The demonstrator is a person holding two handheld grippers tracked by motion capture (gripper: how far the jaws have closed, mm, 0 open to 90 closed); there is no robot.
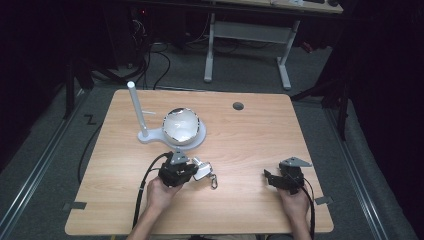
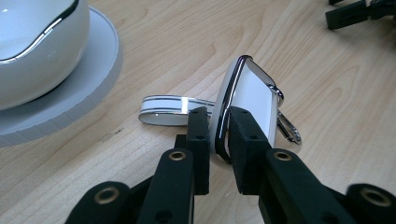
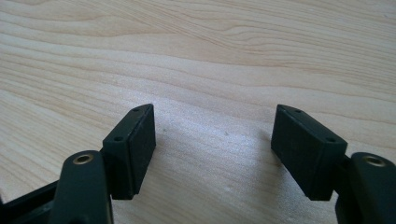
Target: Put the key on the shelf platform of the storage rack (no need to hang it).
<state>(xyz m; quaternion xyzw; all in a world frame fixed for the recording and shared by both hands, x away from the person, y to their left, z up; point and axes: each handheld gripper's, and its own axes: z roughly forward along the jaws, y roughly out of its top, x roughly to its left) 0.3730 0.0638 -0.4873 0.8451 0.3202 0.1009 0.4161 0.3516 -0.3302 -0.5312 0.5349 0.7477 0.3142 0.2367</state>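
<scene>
White key fob edge-on between left tongs, clip behind

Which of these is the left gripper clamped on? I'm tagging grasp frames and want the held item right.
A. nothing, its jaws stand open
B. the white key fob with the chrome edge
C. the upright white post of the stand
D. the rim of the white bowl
B: in the left gripper view the left gripper has both black pads pressed on the white key fob, away from the bowl.
</scene>
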